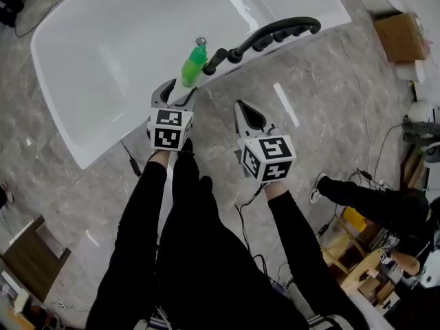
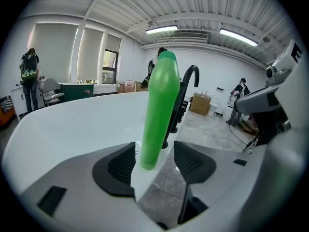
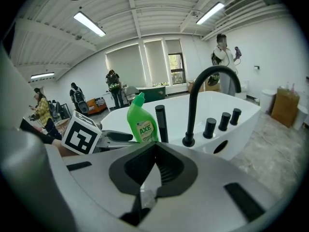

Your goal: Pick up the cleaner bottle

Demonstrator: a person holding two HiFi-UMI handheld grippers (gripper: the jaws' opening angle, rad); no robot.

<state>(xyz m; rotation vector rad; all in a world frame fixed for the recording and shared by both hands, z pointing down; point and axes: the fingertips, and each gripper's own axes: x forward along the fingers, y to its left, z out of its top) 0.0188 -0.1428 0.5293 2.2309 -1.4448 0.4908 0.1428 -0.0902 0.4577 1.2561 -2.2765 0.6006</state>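
Observation:
The green cleaner bottle (image 1: 194, 64) stands upright on the near rim of the white bathtub (image 1: 103, 60), beside the black faucet (image 1: 275, 29). My left gripper (image 1: 181, 91) is open, its tips at the bottle's base. In the left gripper view the bottle (image 2: 161, 105) rises between the two dark pads (image 2: 118, 166), with a gap on each side. My right gripper (image 1: 242, 108) hangs over the floor to the right of the bottle, shut and empty. In the right gripper view the bottle (image 3: 141, 122) stands beyond the shut jaws of the right gripper (image 3: 153, 149), with the left gripper (image 3: 120, 138) next to it.
A black hand shower (image 1: 214, 60) and knobs (image 3: 223, 121) stand right of the bottle on the rim. On the marble floor lie cables; a cardboard box (image 1: 399, 36) sits at the far right. A person (image 1: 371, 198) sits on the right, with wooden furniture (image 1: 31, 260) at the lower left.

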